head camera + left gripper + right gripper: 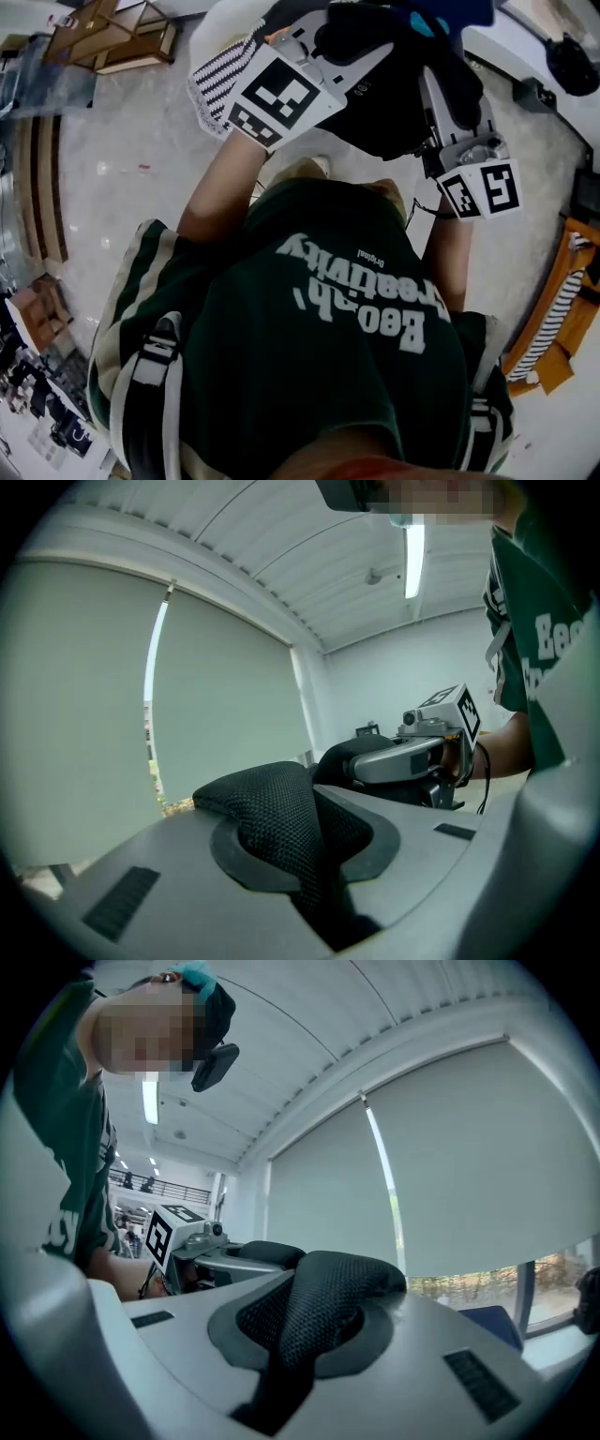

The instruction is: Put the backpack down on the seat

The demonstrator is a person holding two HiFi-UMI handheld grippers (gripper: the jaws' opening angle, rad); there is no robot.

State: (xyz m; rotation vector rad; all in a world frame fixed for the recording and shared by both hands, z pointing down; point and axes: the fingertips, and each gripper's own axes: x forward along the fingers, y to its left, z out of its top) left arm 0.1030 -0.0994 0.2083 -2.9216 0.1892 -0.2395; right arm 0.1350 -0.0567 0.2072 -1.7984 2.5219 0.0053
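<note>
Head view: steeply down over green shirt [328,319]. Gripper views: close on mesh strap [272,817], facing inward; one shows right gripper [370,761], other left gripper [272,1258].

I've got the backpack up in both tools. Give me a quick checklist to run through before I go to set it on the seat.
1. Left tool shut on the left mesh strap: ok.
2. Right tool shut on the right mesh strap: ok.
3. Backpack up off the floor, carried between both tools: ok.
4. Seat in sight: cannot tell. No view plainly shows one, only a blue surface low in the right gripper view.
5. Landing spot free of clutter: cannot tell, since it is out of view.
</note>
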